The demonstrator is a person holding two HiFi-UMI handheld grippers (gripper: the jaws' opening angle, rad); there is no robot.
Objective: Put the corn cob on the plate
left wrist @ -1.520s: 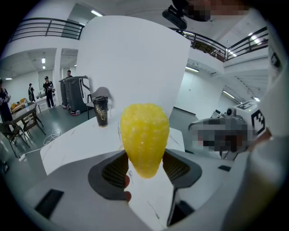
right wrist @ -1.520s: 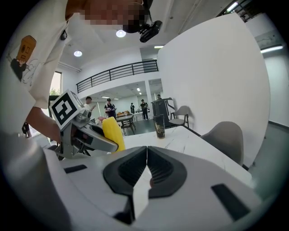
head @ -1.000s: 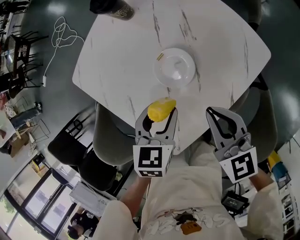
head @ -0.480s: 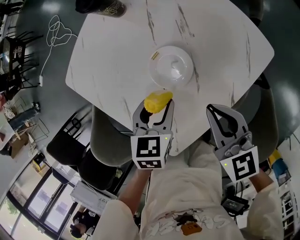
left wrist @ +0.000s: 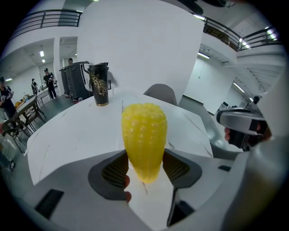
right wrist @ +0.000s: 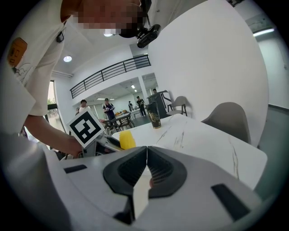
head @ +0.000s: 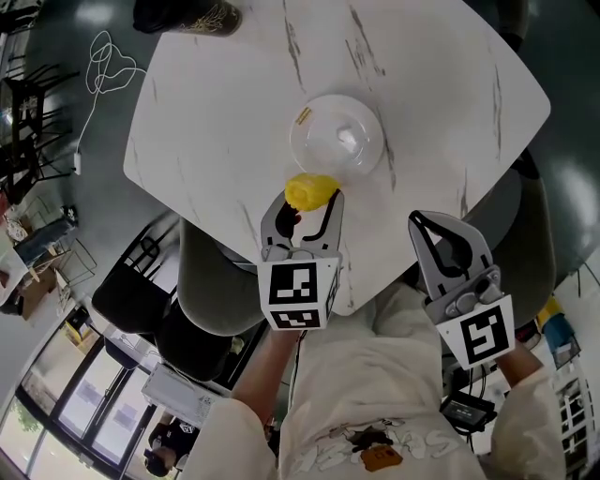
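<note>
Moved since a second ago: the left gripper (head: 305, 208) has carried the corn cob (head: 311, 190) forward across the table (head: 216, 112); the cob was well short of the plate (head: 352, 141) and is now at its near rim. The right gripper (head: 441, 234) has hardly shifted.

Edges and room: the table's near edge runs under the left gripper, so the jaws are over the marble top while the marker cube (head: 298, 292) hangs off it. White top lies bare to the left of the plate and beyond it. A dark cup (head: 187, 14) stands at the far left corner, well apart from the plate. Grey chairs (head: 211, 281) sit under the near edge on both sides.

Corn cob: bright yellow, with even rows of kernels and a blunt rounded end. In the left gripper view the cob (left wrist: 143, 135) stands upright, its lower end between the pads and its upper part clear of the jaw tips, with the cup (left wrist: 99, 83) beyond it.

Grippers: the left gripper (left wrist: 144, 167) is clamped on the cob, reaching out from the person's body toward the plate. The right gripper (right wrist: 146, 158) has its jaws pressed together with nothing between them and is held off the table's near right edge, close to the person's torso.
</note>
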